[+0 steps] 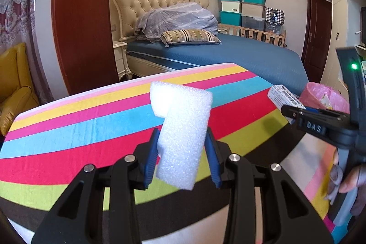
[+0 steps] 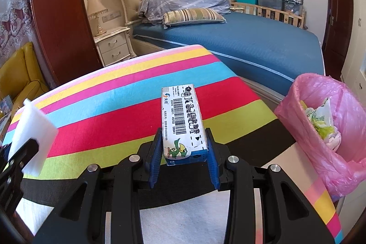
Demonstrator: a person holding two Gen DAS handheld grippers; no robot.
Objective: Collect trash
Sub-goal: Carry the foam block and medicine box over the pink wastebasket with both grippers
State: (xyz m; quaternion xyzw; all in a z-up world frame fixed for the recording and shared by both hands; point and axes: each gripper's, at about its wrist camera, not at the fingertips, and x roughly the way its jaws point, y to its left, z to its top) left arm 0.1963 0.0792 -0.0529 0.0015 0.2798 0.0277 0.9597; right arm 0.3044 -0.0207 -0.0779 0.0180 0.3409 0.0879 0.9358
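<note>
Left wrist view: the left tool (image 1: 181, 152) is clenched on a white foam block (image 1: 181, 132), its blue pads (image 1: 151, 158) pressing the lower sides. The foam is pebbly and soft-looking, an elongated block with a bent top, its long axis running up the frame away from the camera. It hangs above the striped desk (image 1: 80, 129). The pink-lined trash bin (image 1: 324, 95) peeks in at the right edge, beyond the right tool (image 1: 290, 111).

Right wrist view: the right tool (image 2: 184, 152) grips a small printed carton (image 2: 183, 122), glossy cardboard with a barcode, long axis pointing up the frame. The bin (image 2: 304, 111), lined with thin crinkled pink plastic and already holding wrappers, stands at the right of the frame just beside the desk edge. The right hand looks nearer to it than the left, so the carton should reach it first.
</note>
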